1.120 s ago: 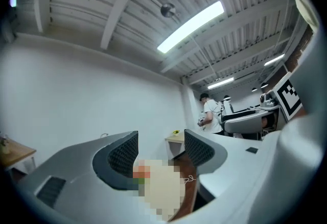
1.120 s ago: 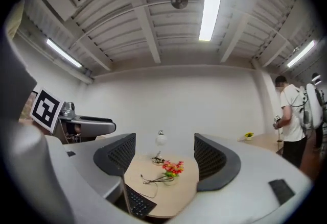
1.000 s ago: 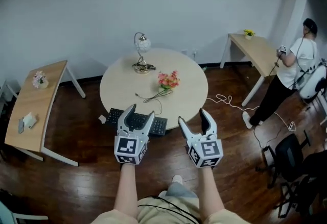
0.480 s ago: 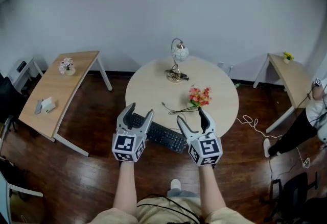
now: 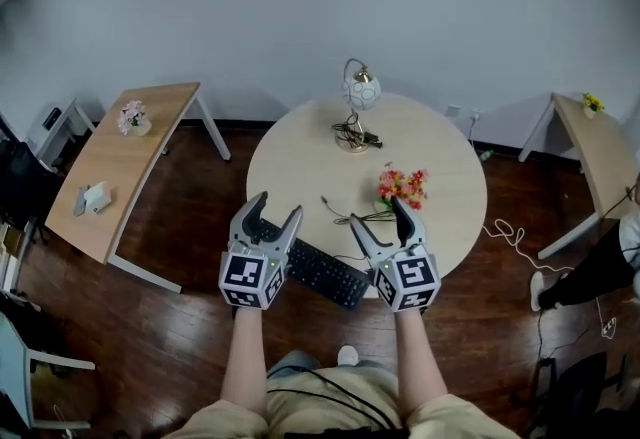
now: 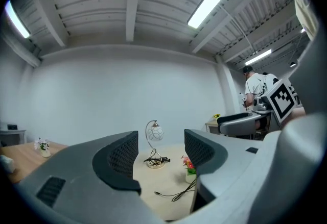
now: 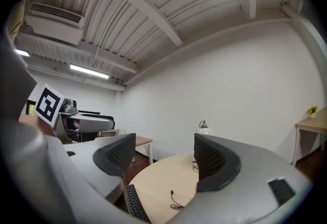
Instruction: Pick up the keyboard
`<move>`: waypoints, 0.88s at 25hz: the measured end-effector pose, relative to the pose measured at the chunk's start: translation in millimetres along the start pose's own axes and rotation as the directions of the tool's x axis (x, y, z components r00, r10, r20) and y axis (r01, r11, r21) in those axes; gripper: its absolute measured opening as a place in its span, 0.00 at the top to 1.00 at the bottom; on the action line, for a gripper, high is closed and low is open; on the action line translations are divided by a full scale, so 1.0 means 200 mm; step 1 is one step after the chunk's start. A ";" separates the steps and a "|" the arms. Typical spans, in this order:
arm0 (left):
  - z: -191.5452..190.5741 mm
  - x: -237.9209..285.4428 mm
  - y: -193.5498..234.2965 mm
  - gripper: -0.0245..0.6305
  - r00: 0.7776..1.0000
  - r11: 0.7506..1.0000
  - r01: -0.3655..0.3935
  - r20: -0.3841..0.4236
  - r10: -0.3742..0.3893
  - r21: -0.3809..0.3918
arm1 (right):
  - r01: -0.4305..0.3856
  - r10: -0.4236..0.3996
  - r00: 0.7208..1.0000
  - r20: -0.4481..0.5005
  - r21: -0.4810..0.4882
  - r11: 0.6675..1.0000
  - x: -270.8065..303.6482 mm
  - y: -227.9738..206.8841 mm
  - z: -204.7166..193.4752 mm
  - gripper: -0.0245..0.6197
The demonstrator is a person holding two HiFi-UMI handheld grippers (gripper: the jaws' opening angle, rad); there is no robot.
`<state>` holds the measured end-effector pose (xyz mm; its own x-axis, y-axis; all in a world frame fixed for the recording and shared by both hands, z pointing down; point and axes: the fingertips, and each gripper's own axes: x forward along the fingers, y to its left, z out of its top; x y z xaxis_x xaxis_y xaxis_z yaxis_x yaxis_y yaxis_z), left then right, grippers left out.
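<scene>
A black keyboard (image 5: 312,268) lies slanted on the near edge of the round wooden table (image 5: 440,167); its end also shows low in the right gripper view (image 7: 134,204). My left gripper (image 5: 274,214) hovers over the keyboard's left end, jaws open with nothing between them. To the right of the keyboard my right gripper (image 5: 378,215) is held over the table's near edge, open and empty too. In the left gripper view the left gripper (image 6: 159,154) points level across the table; the keyboard is hidden there.
A globe lamp (image 5: 359,97) stands at the table's far side, a small vase of flowers (image 5: 403,187) near the right gripper, a thin black cable (image 5: 345,208) between them. Wooden desks stand at left (image 5: 120,167) and right (image 5: 605,157). Dark wooden floor surrounds the table.
The view has swung right, so the table sits more centred and nearer. Both grippers have advanced to the table's near edge, the left one now over the keyboard's left end. Jaws unchanged.
</scene>
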<state>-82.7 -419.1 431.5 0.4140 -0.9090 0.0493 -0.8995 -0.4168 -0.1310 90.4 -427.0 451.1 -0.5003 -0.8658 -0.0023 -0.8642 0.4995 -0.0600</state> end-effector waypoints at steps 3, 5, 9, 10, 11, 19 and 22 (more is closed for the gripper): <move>-0.09 0.05 0.05 0.55 0.999 1.000 0.007 -0.035 -0.007 -0.012 | -0.009 0.009 1.000 -0.026 0.007 1.000 0.08 0.00 -0.07 0.39; -0.14 0.08 0.12 0.55 0.999 1.000 0.012 -0.043 -0.013 -0.025 | -0.012 0.013 0.999 -0.041 0.006 1.000 0.14 0.02 -0.11 0.39; -0.23 0.20 0.23 0.55 0.996 0.997 0.063 -0.053 -0.065 -0.039 | 0.024 -0.023 0.997 -0.079 0.004 1.000 0.26 0.03 -0.20 0.39; -0.24 0.24 0.26 0.55 0.995 0.996 0.085 -0.055 -0.087 -0.037 | 0.040 -0.040 0.996 -0.086 0.006 0.999 0.30 0.03 -0.23 0.39; -0.26 0.28 0.30 0.55 0.992 0.993 0.110 -0.055 -0.111 -0.033 | 0.061 -0.060 0.994 -0.089 0.009 0.998 0.34 0.03 -0.24 0.39; -0.44 0.45 0.54 0.55 0.925 0.930 0.367 -0.091 -0.368 -0.028 | 0.285 -0.284 0.955 -0.079 -0.007 0.959 0.52 0.10 -0.26 0.39; -0.59 0.50 0.65 0.55 0.891 0.901 0.429 -0.133 -0.434 -0.064 | 0.370 -0.365 0.922 -0.129 0.016 0.929 0.56 0.13 -0.37 0.39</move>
<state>-175.0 -564.6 537.0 0.7407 -0.6305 0.2322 -0.6418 -0.7662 -0.0330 9.3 -508.6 522.4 -0.1526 -0.9771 0.1483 -0.9871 0.1432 -0.0721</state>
